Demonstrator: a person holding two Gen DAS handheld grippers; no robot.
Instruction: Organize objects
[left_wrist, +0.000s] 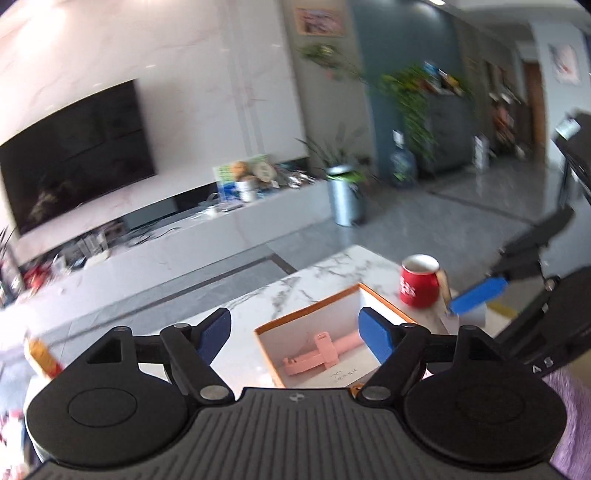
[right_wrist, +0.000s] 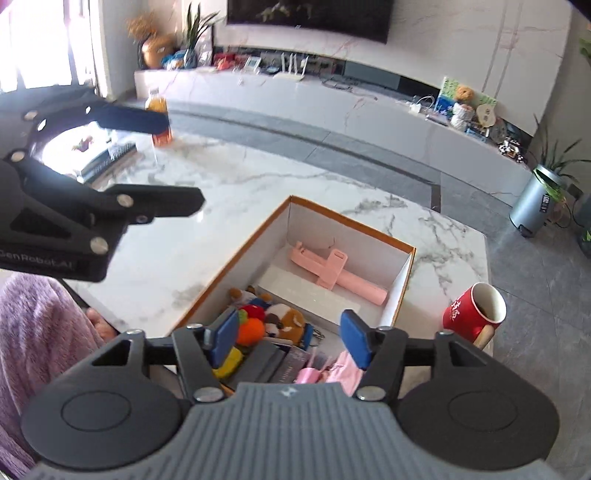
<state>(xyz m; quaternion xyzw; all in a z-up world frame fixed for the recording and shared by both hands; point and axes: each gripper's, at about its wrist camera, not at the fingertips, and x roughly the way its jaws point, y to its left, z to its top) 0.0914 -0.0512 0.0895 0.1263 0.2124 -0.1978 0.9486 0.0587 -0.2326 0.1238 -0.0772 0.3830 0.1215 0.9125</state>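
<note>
A white box with an orange rim (right_wrist: 351, 223) stands on the marble table (right_wrist: 221, 184). A pink folding stick (right_wrist: 332, 273) lies in its far part. Plush toys (right_wrist: 273, 321), keyrings and small pink items fill its near part. My right gripper (right_wrist: 290, 338) hovers open over the toys with nothing between its blue pads. My left gripper (left_wrist: 295, 334) is open and empty above the box rim (left_wrist: 306, 308), with the pink stick (left_wrist: 321, 350) below it. It also shows at the left of the right wrist view, left gripper (right_wrist: 181, 162), raised over the table.
A red mug (right_wrist: 472, 310) stands by the box at the table's right edge. An orange drink bottle (right_wrist: 159, 107) and a flat stack of books (right_wrist: 107, 157) sit at the far left. A purple sleeve (right_wrist: 37, 325) is near. Beyond are grey floor and a TV bench.
</note>
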